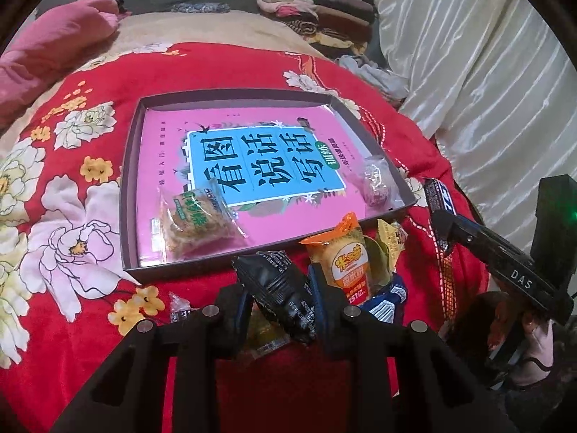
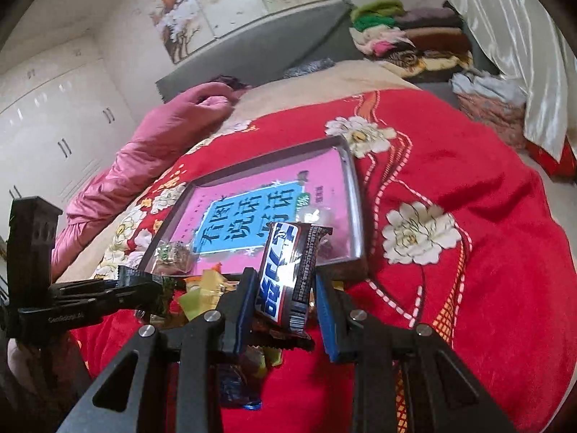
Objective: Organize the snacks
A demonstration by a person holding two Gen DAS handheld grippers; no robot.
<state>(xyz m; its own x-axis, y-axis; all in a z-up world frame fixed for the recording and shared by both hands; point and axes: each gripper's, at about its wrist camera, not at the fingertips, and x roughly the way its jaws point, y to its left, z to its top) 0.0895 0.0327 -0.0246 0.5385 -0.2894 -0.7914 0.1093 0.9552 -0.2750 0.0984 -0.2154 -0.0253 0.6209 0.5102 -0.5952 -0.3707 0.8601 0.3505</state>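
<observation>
My left gripper [image 1: 279, 288] is shut on a black snack packet [image 1: 285, 299], held just in front of the near rim of a dark shallow tray [image 1: 130, 180]. The tray holds a pink book, a clear green-labelled cracker pack [image 1: 198, 223] and a purplish wrapped sweet [image 1: 377, 184]. An orange rice-cracker packet [image 1: 346, 256] tops a small pile of snacks beside my left fingers. My right gripper [image 2: 285, 281] is shut on a brown chocolate bar [image 2: 288, 270] with blue and white lettering, lifted above the pile [image 2: 205, 288]. The left gripper [image 2: 144, 285] also shows at the left of the right wrist view.
Everything lies on a bed with a red flowered blanket [image 1: 90, 270]. A pink quilt [image 2: 144, 144] is bunched at the far left. Folded clothes [image 2: 414, 36] are stacked at the headboard, a white curtain [image 1: 487, 54] hangs on the right, and white wardrobes [image 2: 54, 126] stand on the left.
</observation>
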